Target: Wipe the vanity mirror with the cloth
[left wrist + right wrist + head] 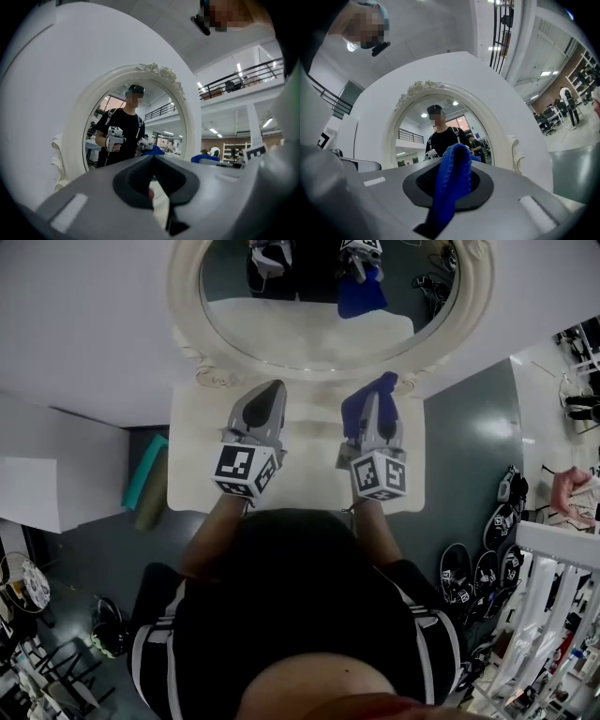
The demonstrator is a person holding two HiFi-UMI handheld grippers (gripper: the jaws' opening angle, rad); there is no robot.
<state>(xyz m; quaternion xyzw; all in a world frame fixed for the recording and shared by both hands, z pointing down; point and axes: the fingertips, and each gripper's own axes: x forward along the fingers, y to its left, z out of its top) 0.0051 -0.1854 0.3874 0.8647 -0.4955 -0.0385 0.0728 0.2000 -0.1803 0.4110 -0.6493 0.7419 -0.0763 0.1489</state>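
While my right gripper [379, 397] is clamped on the blue knitted cloth [451, 183], which stands up between its jaws and folds over the tip, my left gripper [271, 390] has its jaws pressed together. Both point at the oval vanity mirror in its cream carved frame [184, 329]. Their tips sit near the frame's lower edge but apart from it, so the cloth is not touching the glass. A strip of bare cream tabletop [309, 474] lies between the two grippers. The left one sits well inside the table's left edge, and the right one is closer to the right edge. Beyond those edges the dark grey floor [469, 427] drops away. A teal rolled mat [142, 472] lies just beside the table on my left, with a white block [47, 474] further out. Above the tips the glass is open, reflecting both grippers and the cloth.
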